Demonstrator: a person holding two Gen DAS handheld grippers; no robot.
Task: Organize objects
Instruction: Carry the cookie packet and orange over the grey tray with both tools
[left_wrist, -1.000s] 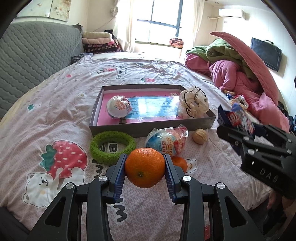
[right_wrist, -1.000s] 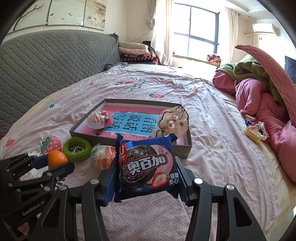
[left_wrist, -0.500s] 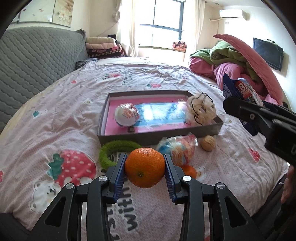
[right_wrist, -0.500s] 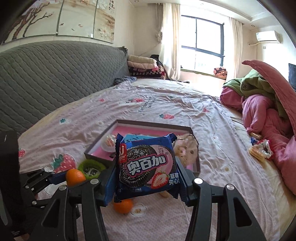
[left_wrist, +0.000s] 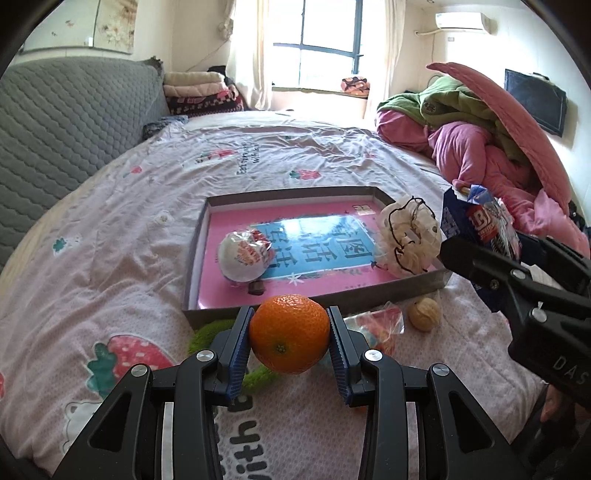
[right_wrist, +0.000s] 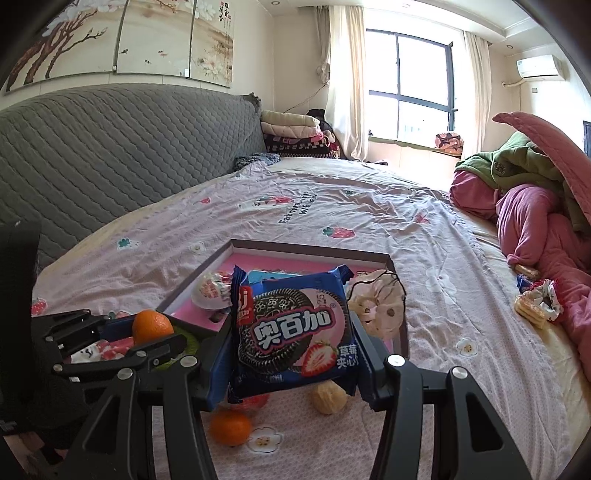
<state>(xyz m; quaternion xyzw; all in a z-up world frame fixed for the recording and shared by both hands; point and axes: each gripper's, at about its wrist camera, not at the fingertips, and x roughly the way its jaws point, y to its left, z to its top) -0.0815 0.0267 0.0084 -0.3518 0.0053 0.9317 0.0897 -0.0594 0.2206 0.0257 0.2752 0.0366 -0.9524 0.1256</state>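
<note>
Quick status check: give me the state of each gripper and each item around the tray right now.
left gripper: shut on orange, held above the bed
right gripper: shut on cookie packet, upright
tray: open, on the bed
egg-shaped toy: lying in tray
scrunchie: against tray's right wall
green ring: on bed, outside tray
walnut: on bed, outside tray
second orange: on bed, loose

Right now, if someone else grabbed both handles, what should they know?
Left gripper: shut on a round orange tangerine, held before the shallow grey tray with pink lining.
Right gripper: shut on a blue cookie packet.
Done: white wrapped ball and cream scrunchie lie in the tray.
Left: both held items, green fuzzy ring, walnut, second tangerine, snack bag.
</note>
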